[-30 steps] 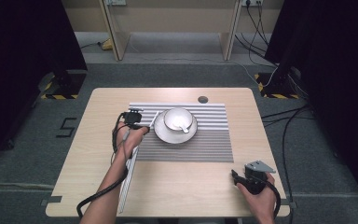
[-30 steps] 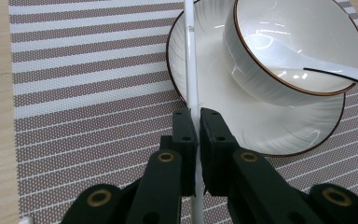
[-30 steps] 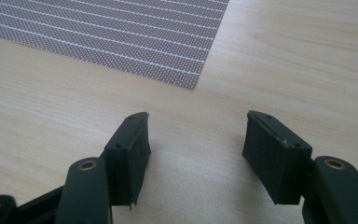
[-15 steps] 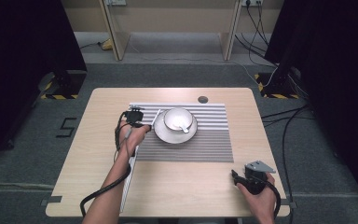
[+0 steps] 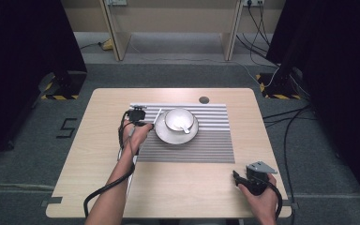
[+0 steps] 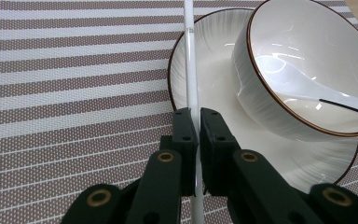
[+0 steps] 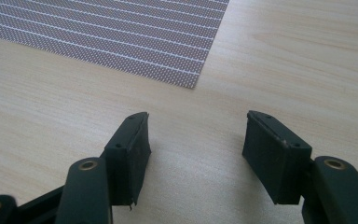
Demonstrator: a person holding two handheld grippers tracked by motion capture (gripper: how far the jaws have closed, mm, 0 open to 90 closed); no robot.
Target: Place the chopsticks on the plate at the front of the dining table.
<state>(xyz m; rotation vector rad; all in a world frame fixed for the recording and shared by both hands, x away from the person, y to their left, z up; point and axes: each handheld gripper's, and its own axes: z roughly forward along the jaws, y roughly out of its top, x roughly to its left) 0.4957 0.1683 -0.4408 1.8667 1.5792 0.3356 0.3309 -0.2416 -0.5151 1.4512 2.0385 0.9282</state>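
The left gripper [image 6: 195,122] clamps a white chopstick [image 6: 189,70] at the plate's [image 6: 205,70] nine o'clock; lower it level. The right gripper [image 7: 193,149] gapes empty.

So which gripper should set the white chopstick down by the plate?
Left. The left gripper is already shut on the white chopstick at the plate rim; the right gripper sits open over bare table, probably too far off.

Bowl [image 5: 178,119] on saucer [image 5: 176,133], striped placemat [image 5: 206,140] beneath.
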